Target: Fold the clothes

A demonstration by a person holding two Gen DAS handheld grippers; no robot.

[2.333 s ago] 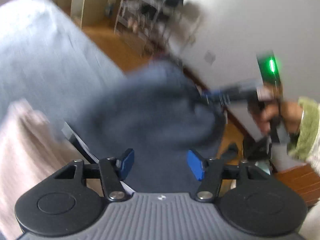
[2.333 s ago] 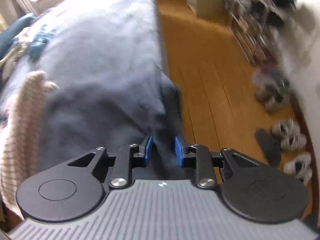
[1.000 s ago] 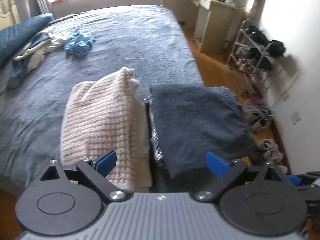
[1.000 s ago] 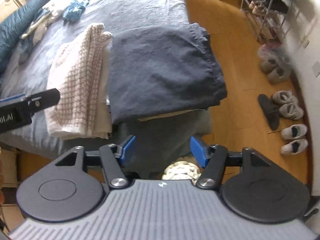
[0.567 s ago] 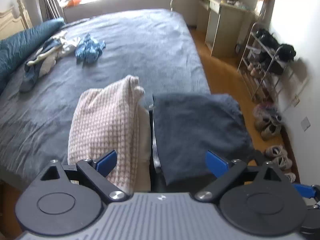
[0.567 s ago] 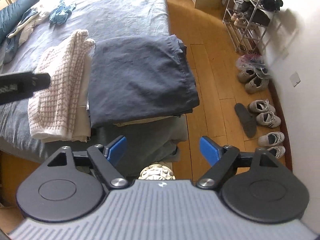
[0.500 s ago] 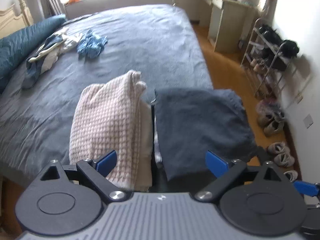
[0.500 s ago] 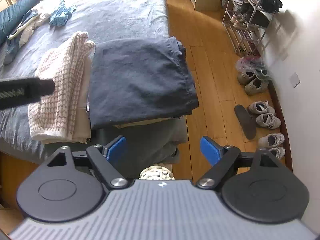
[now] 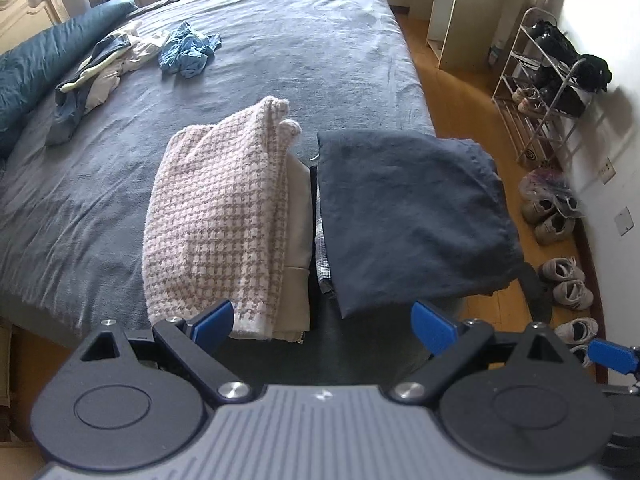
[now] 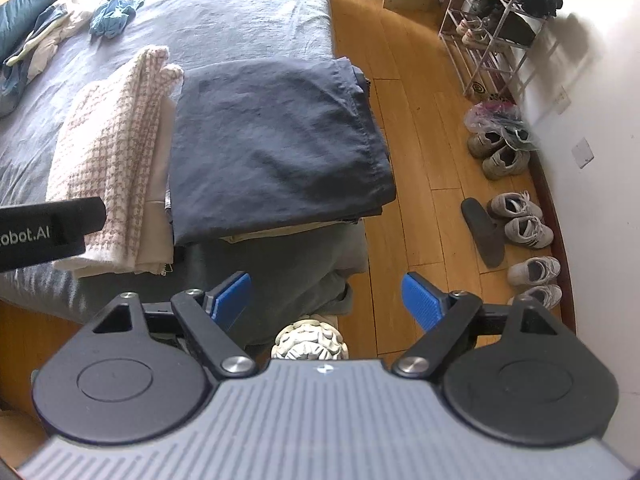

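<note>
Both tongs are spread wide and hold nothing. The left tongs hang above the bed's near corner, the right tongs off its edge over the floor. Ahead of them the folded navy garment tops a stack, just beside a pink checked knit (also folded). Unfolded clothes lie well apart, near the pillow.

Beyond your work, a wire shoe rack stands against the white wall, pairs of sneakers line the wooden floor below it, and a pale desk sits past the bed's far corner.
</note>
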